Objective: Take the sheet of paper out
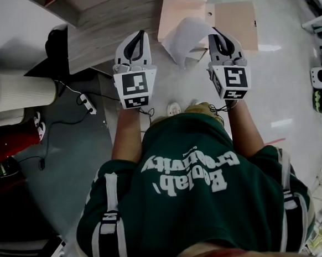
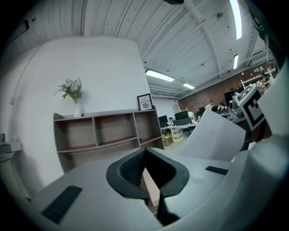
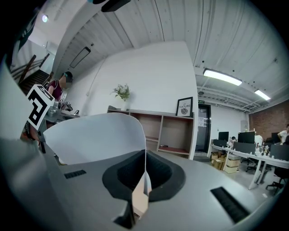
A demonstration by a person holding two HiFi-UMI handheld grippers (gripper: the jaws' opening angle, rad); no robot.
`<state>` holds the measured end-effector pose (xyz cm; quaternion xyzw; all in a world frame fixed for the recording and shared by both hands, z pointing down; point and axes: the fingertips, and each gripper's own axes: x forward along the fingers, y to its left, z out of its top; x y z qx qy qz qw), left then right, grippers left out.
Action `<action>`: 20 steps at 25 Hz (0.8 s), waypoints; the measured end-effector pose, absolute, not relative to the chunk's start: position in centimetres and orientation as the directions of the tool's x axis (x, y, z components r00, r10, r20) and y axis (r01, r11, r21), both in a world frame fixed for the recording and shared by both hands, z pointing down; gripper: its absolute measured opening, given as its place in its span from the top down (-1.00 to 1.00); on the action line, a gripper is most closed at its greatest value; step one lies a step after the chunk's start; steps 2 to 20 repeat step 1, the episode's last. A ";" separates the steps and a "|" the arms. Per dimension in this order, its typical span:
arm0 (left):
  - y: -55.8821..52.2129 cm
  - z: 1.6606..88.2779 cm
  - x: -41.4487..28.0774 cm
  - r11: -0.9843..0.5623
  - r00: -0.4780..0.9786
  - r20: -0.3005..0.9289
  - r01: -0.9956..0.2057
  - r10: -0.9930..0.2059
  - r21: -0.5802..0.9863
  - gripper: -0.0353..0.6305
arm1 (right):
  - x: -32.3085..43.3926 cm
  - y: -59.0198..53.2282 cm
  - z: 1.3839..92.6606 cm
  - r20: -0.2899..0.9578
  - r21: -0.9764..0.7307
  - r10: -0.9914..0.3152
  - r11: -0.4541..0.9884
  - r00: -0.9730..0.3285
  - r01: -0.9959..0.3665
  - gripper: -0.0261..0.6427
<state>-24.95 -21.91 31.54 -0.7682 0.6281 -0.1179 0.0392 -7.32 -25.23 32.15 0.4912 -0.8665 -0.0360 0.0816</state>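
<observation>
So as to clear the tan envelope [image 1: 236, 25] ahead, pinching sheet of paper [image 3: 99, 135] between right gripper [image 3: 144, 158] jaws, left gripper [image 2: 144, 158] jaws closed alongside.

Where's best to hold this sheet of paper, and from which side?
Its near edge, edge-on from the person's side, tool level. The sheet of paper curls away to the left, so only that thin edge lies flat for the jaws; the right tool is shut there.

Head view: sheet's [image 1: 186, 37] near edge & folder's [image 1: 236, 18] corner tuck behind right gripper [image 1: 216, 32], so its fingers' [image 1: 225, 43] pinch can't be seen there; shelf unit [image 1: 113, 18] cut off at top edge.
</observation>
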 end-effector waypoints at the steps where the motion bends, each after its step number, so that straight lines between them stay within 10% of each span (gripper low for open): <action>1: -21.9 31.5 -25.0 -0.207 0.183 0.131 -0.956 -0.974 -0.208 0.84 | -7.5 -25.2 32.1 0.104 0.144 -0.856 0.516 -0.506 -0.844 0.82; 20: -21.9 31.5 -25.0 -0.207 0.183 0.131 -0.956 -0.974 -0.208 0.84 | -7.5 -25.2 32.1 0.104 0.144 -0.856 0.516 -0.506 -0.844 0.82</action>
